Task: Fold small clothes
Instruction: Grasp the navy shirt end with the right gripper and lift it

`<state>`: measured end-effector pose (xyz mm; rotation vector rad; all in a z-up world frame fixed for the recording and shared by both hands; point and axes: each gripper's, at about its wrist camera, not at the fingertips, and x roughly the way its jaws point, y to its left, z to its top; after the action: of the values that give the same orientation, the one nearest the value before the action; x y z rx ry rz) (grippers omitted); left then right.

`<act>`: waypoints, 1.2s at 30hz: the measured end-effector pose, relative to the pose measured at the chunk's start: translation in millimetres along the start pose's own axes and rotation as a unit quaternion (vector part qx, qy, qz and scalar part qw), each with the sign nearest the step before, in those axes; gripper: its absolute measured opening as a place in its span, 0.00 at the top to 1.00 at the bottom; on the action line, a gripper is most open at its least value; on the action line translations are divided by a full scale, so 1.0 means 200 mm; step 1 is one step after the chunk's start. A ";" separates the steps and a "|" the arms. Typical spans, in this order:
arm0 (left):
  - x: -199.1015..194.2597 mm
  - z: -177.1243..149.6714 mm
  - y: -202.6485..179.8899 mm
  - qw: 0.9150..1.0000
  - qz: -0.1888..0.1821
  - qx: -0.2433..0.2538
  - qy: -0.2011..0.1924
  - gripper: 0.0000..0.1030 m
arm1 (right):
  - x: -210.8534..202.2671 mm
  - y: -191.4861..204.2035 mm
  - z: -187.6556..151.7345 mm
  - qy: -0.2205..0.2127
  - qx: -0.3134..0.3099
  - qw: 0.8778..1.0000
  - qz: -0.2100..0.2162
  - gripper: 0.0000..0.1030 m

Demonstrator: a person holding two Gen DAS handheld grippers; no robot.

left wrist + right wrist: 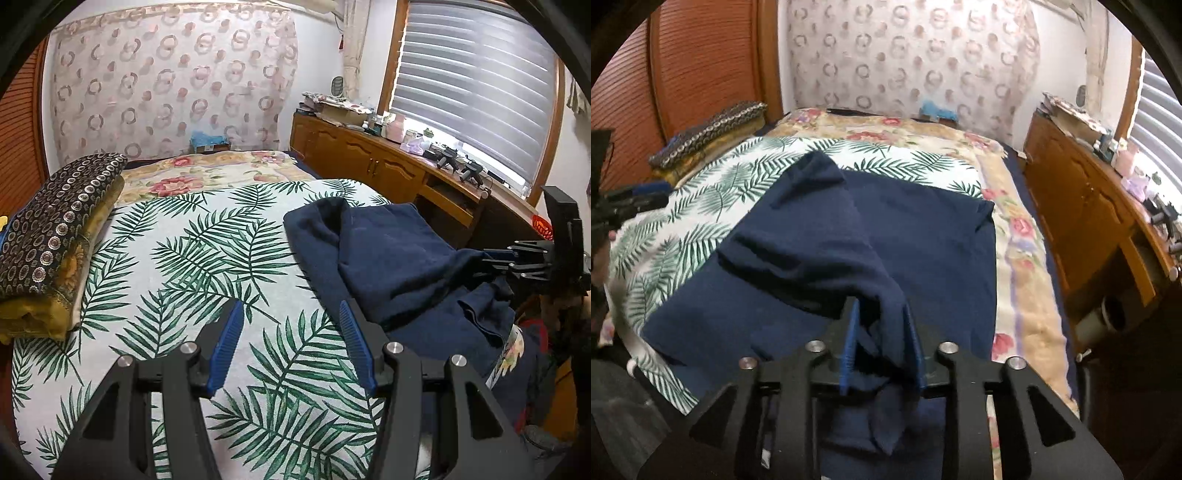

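Note:
A navy blue garment (388,258) (905,221) lies spread on the right part of the leaf-print bedsheet (184,258) (683,236). My right gripper (882,314) (491,258) is shut on a bunched fold of that garment near its front edge. The cloth rises in a ridge to the jaws and fills the gap between the blue pads. My left gripper (290,314) (631,201) hovers open over bare sheet left of the garment, with nothing between its fingers.
A folded stack of patterned fabrics (55,240) (709,136) rests at the bed's left edge. A floral blanket (203,173) (1015,258) covers the far and right parts of the bed. A cluttered wooden cabinet (369,155) (1089,221) runs along the right under a window.

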<state>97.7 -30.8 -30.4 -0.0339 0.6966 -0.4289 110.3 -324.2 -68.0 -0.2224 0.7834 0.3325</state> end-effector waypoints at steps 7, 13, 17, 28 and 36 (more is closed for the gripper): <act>0.01 0.00 -0.01 1.000 -0.002 0.002 0.002 0.48 | -0.07 0.07 0.09 -0.044 -0.016 0.999 0.020 0.46; 0.01 -0.01 -0.01 1.000 -0.001 0.002 0.002 0.48 | 0.04 0.24 0.20 -0.044 -0.048 0.996 0.057 0.45; 0.02 -0.02 -0.01 1.000 -0.001 0.002 0.003 0.48 | 0.17 0.36 0.25 -0.026 -0.073 0.994 0.080 0.45; 0.02 -0.05 0.01 1.000 -0.002 -0.002 0.006 0.48 | 0.41 0.57 0.25 0.030 -0.121 0.986 0.111 0.45; 0.03 -0.07 0.01 1.000 -0.003 -0.003 0.009 0.48 | 0.49 0.58 0.21 0.055 -0.123 0.983 0.124 0.41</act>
<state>93.4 -30.4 -44.7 -0.0373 0.7164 -0.4345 159.6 -182.1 -118.1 -0.3789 0.8810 0.6583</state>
